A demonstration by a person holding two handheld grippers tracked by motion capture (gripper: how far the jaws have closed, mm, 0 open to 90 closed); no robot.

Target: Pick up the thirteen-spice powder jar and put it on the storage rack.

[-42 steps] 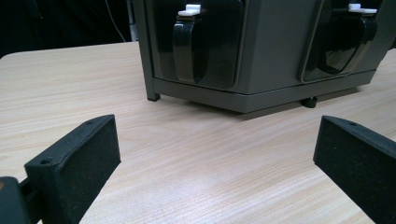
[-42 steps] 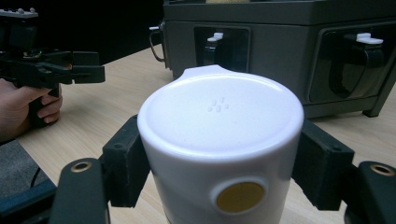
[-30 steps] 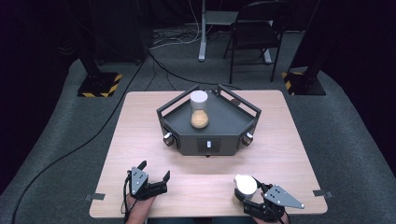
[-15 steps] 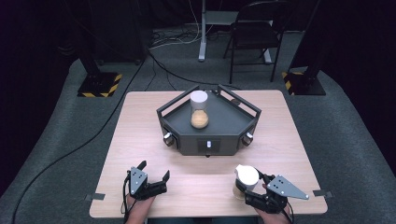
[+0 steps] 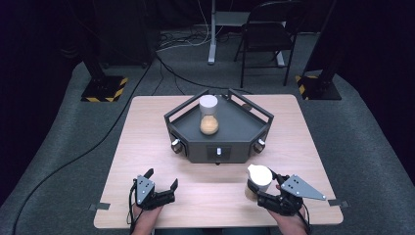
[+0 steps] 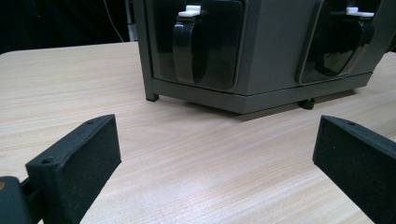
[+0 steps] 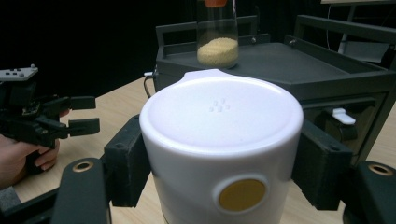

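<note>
White-lidded jar (image 7: 219,144) sits clamped in the right gripper (image 5: 266,188) above the table (image 5: 147,147), while the left gripper (image 5: 159,188) rests with jaws spread.

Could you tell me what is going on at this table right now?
A person works with a gripper in each hand. The right gripper is shut on a white-lidded jar at the near right of the table, its fingers pressing both sides. The left gripper sits open at the near left, holding nothing. A dark tray mid-table carries a second jar with tan grains in it.
</note>
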